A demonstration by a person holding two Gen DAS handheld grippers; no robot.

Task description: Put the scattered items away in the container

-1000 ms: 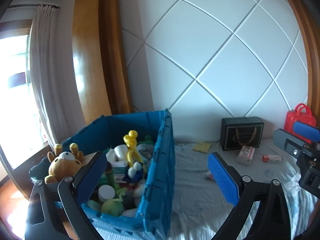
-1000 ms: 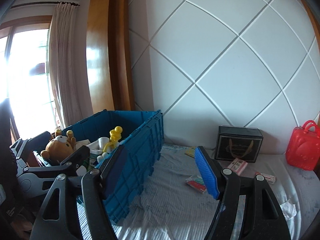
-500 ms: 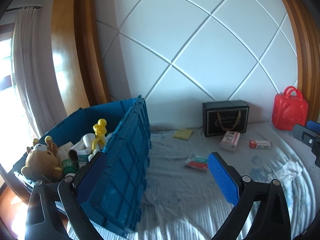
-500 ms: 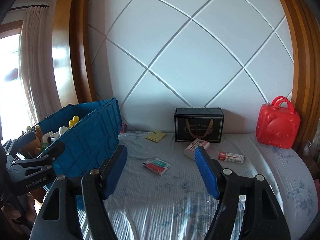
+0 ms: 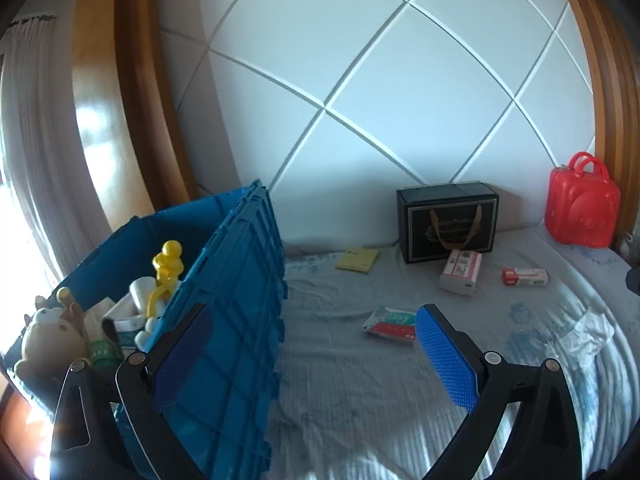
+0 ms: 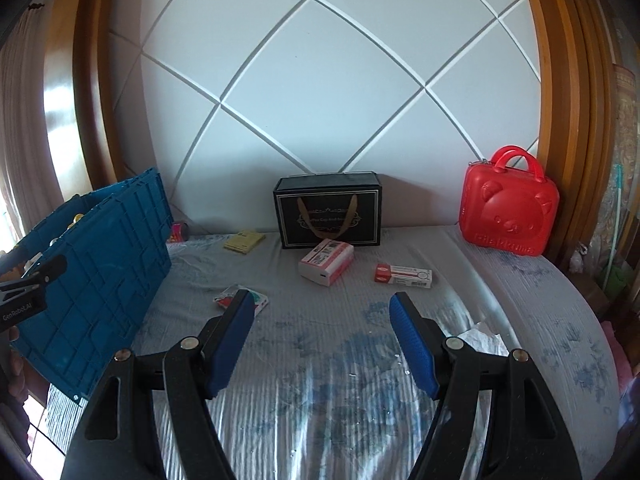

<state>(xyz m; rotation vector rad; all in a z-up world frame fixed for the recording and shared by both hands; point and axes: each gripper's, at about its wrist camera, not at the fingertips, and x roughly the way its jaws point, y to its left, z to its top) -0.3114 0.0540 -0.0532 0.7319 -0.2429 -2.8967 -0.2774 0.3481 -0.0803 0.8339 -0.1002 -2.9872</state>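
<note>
Both grippers' jaws gape empty; the toothpaste box (image 6: 403,275) lies flat, long axis running left-right.

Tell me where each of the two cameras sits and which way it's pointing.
Left wrist: rides the open left gripper, facing the headboard beside the blue plastic crate of toys; only its own fingers show.
Right wrist: rides the open right gripper, facing the bed's middle; the left gripper's tip shows at left.
Shared: crate, black gift box, red bear-faced case, flat red-green packet.
</note>
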